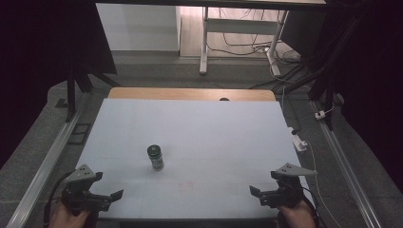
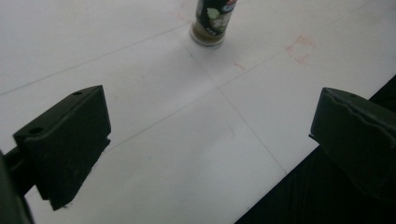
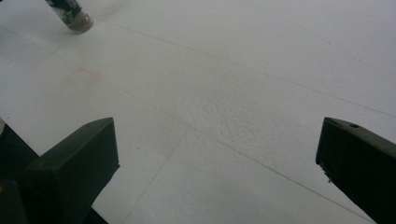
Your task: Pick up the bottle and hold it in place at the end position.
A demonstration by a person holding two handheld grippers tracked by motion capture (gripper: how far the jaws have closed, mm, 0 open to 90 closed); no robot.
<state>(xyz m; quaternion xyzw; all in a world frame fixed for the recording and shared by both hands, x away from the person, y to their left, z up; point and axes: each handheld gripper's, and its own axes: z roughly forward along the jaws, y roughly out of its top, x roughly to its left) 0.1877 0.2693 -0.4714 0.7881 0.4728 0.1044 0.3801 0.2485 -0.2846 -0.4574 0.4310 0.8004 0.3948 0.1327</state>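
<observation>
Jaws spread wide on both grippers, nothing between them. The left gripper [image 1: 102, 197] sits at the table's [image 1: 214, 128] near-left corner, the right gripper [image 1: 266, 194] at the near-right. The jar [image 1: 155, 157] stands upright left of centre, long axis vertical, well apart from both: about one o'clock from the left jaws, ten o'clock from the right. The left looks nearer, so I'd expect it to reach. The left gripper view shows the jar's label [image 2: 212, 14] and brown contents; the high view shows its dark lid.
</observation>
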